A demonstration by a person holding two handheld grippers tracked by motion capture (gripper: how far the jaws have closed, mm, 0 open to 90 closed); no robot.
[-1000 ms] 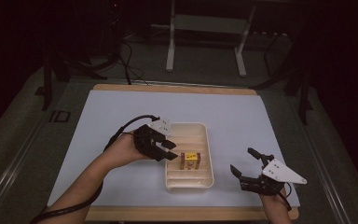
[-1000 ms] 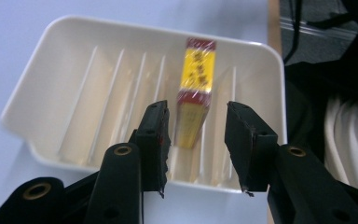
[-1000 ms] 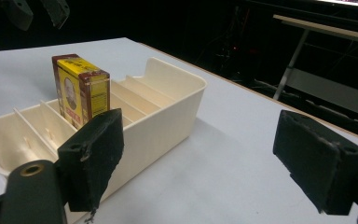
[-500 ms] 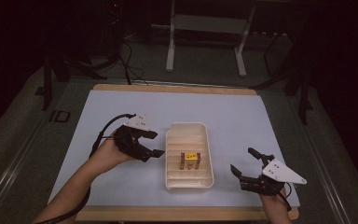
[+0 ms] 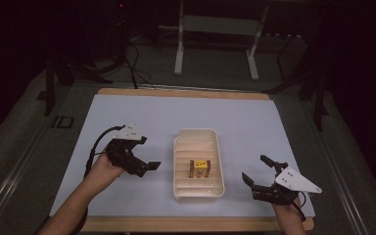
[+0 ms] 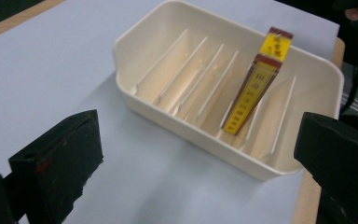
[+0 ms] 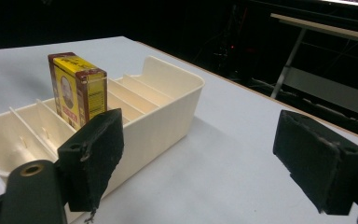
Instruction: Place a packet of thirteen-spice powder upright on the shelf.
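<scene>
We see a cream slotted tray (image 5: pixel 199 192) standing on the bench (image 5: pixel 142 117), near the middle of its near edge. A small yellow and dark red box (image 5: pixel 199 169) stands on edge in one of the tray's slots, in the half of the tray closer to the near edge; in the left gripper view the same box (image 6: pixel 254 91) leans slightly against a divider, with the tray's rim (image 6: pixel 135 95) in front of it.

Our left gripper (image 5: pixel 144 166) hangs just left of the tray, apart from it, pointing toward it. Its jaws have just been opening and now stand spread wide with nothing between them but bare bench surface.

Our right gripper (image 5: pixel 259 172) sits near the bench's near right corner, to the right of the tray and apart from it. Its jaws are likewise released and wide, holding nothing. In the right gripper view the box (image 7: pixel 77 88) rises above the tray's wall (image 7: pixel 163 116), beyond the gripper's left-hand jaw.
</scene>
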